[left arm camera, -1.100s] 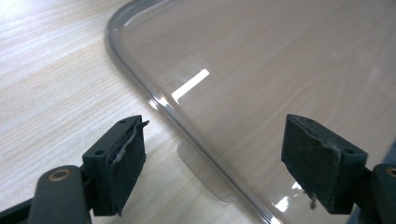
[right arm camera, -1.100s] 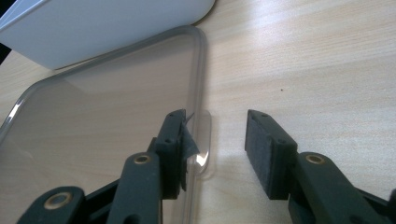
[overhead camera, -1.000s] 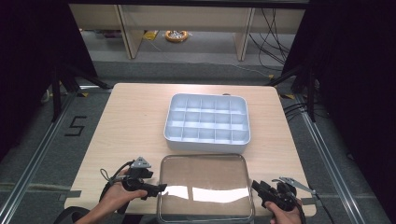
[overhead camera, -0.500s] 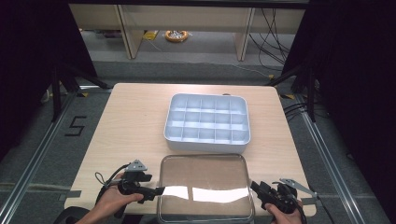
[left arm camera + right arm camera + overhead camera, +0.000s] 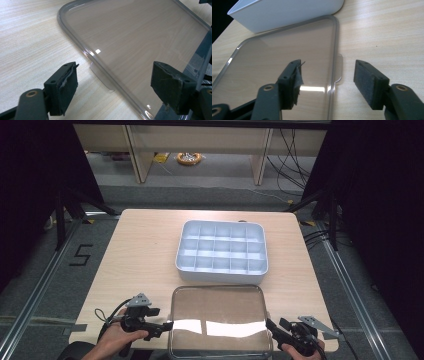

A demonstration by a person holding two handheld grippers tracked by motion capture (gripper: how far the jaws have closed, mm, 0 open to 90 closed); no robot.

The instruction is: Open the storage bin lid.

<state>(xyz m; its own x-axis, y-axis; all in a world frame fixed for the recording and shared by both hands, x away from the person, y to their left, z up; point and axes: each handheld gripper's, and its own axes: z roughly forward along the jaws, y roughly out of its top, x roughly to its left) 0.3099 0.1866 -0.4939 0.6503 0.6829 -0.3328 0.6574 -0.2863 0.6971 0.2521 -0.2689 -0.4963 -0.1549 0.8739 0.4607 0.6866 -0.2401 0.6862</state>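
A clear plastic lid [image 5: 218, 320] lies flat on the near part of the wooden table [image 5: 145, 245]. Behind it stands a white box [image 5: 221, 252] divided into several compartments, all bare. My left gripper [image 5: 167, 325] is open at the lid's left edge. In the left gripper view its jaws [image 5: 116, 85] straddle the lid's rim and a small tab [image 5: 102, 77], without touching them. My right gripper [image 5: 272, 326] is open at the lid's right edge. Its jaws [image 5: 330, 77] stand on either side of the rim and the tab [image 5: 339, 67] there.
The white box [image 5: 287, 12] sits just beyond the lid's far edge. Bare tabletop runs along the left and right of the box. Dark curtains flank the table, and shelving with cables stands on the floor behind it.
Both hands have drawn slightly toward the table's near edge. The jaws stay open at the lid's two sides, and the lid and box have not moved.
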